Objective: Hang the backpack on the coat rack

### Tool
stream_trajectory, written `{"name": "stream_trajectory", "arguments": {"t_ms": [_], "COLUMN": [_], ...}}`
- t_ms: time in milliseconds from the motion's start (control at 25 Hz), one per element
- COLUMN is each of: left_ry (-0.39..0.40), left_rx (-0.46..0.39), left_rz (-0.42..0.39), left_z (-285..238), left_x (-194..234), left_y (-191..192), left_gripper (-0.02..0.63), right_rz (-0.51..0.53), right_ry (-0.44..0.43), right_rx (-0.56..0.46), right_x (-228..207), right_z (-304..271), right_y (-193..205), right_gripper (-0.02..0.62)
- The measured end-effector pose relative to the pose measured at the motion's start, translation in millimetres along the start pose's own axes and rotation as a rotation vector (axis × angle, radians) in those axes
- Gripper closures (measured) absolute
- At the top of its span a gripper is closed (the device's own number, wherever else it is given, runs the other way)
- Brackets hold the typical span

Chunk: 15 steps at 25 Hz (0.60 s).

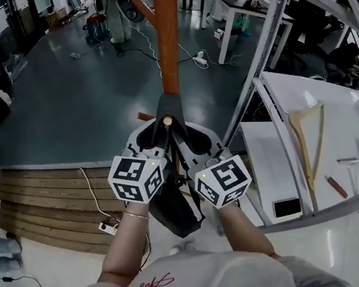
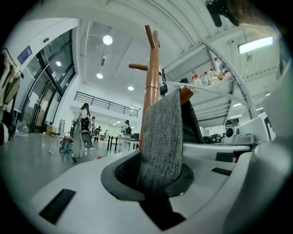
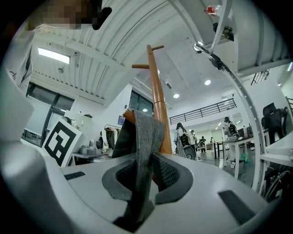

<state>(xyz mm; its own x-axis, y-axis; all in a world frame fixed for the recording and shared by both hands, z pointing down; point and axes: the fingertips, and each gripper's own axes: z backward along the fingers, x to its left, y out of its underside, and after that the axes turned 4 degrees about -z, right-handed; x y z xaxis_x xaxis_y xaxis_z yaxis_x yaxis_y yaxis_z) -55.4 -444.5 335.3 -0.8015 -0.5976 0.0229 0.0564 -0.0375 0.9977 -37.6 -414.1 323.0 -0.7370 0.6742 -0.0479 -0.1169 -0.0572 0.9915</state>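
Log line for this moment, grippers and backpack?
left gripper: jaws loose around strap | right gripper: shut on strap | strap: over coat rack peg | backpack: hanging below

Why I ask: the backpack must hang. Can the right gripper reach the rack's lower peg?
Probably yes: the right gripper, shut on the strap, is close to the peg; the strap already drapes over it.

Lab workspace: white work tables (image 1: 250,9), metal rig frame (image 1: 265,44), floor cables (image 1: 199,58)
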Motion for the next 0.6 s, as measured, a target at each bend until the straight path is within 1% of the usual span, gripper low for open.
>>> {"name": "stream_trajectory", "arguments": {"t_ms": [80, 120, 240, 320, 440, 600], "left_ry": [-0.009, -0.021, -0.067, -0.09, -0.106, -0.114], "left_rx": [-0.036, -0.049, -0.062, -0.07, -0.118, -0.154], "left_rz": [-0.007, -0.018, -0.062, -0.077, -0.109, -0.195], "left_z": [4, 6, 12, 16, 26, 39], "left_x": [0, 0, 1, 0, -2, -10], "left_y": [0, 0, 2, 2, -2, -8], "left_gripper": [0.513, 0.505, 0.492, 0.489, 0.488, 0.488], "right_rz": [0.007, 0.015, 0.057, 0.071, 0.088, 0.135], "right_ry": [0.005, 0.011, 0.046, 0.063, 0.068, 0.082], "right_rx": [-0.003, -0.004, -0.018, -0.036, -0.057, -0.09], "right_x": [-1, -1, -2, -2, 0, 2], "right_z": [1, 2, 5, 8, 13, 24], "right_y": [-1, -1, -3, -4, -5, -11], "right_gripper": [0.549, 0.548, 0.53, 0.512, 0.502, 0.5]}}
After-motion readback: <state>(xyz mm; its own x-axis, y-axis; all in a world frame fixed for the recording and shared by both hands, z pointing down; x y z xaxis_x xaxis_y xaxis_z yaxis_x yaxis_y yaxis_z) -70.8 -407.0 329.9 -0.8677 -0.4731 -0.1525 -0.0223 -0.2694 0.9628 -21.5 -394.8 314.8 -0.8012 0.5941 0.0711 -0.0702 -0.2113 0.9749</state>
